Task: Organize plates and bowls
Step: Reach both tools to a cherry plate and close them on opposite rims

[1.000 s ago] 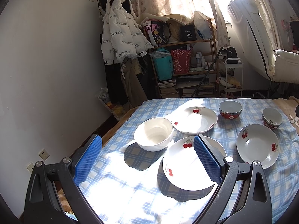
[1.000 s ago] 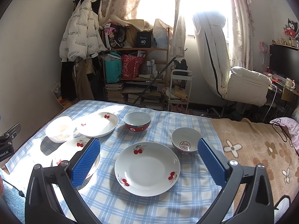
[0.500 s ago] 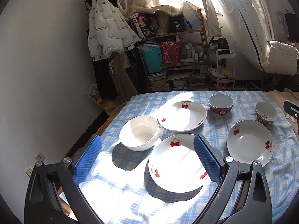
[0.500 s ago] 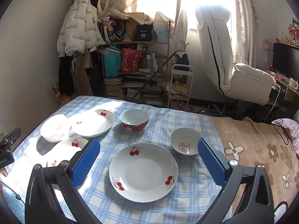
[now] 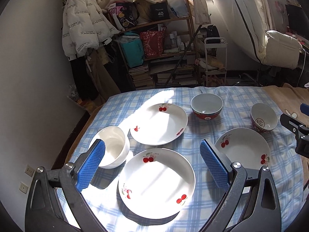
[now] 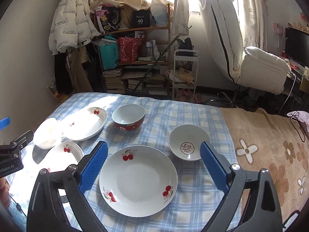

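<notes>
Hovering wide open and empty, the left gripper [image 5: 152,164] frames the sunlit white cherry-print plate [image 5: 156,183]; the right gripper [image 6: 153,166], equally spread, brackets another cherry-print plate [image 6: 138,180], likely for stacking. Beyond lie a third plate [image 5: 159,123], a plain white bowl [image 5: 113,147] and two red-sided bowls [image 6: 128,118].

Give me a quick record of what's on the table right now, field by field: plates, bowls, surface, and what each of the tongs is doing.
plates: three cherry-print plates, none stacked: near-left plate, far-left plate, right plate
bowls: three, each apart: plain white bowl, red-sided bowl, bowl with a printed character inside
surface: blue checked cloth
left tongs: open, empty, above the near-left plate
right tongs: open, empty, above the right plate
</notes>
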Tool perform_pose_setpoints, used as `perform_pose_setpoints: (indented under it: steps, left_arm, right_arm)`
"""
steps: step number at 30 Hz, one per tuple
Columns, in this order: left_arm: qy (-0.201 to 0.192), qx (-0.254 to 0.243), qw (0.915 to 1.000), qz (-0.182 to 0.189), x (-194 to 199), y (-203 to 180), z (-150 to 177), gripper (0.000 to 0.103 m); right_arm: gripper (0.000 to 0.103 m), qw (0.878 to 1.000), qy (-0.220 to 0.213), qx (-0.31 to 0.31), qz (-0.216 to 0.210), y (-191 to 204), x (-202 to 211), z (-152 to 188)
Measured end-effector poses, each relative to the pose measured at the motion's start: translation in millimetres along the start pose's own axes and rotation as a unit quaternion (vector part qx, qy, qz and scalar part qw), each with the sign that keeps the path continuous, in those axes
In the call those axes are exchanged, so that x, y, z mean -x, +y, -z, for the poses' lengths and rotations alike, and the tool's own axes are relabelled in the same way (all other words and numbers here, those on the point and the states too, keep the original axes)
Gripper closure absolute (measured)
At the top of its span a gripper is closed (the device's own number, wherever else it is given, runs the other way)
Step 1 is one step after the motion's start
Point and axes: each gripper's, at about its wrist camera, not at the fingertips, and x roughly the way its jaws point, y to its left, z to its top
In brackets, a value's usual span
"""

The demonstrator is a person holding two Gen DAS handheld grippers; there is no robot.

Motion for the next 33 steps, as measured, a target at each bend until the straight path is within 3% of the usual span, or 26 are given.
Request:
perform_pose_setpoints:
  steps: [10,25,33]
  left_arm:
    - [0.039,-0.006,0.9991,0.017,-51,-31,-14,0.006]
    - [0.097,-0.058,0.9925,0.047,-114,-76,3,0.006]
    - [0.128,-0.089,0.9838,0.088,-134,-95,19,0.006]
  right_arm:
    - [0.005,0.999,0.04,-0.028,-0.002,-23,-42,0]
    - [0.027,0.991,0.123,-0.054,0.001,-43,-88,19]
    - [0.036,0.984,0.167,-0.056,-0.006,-48,-105,33]
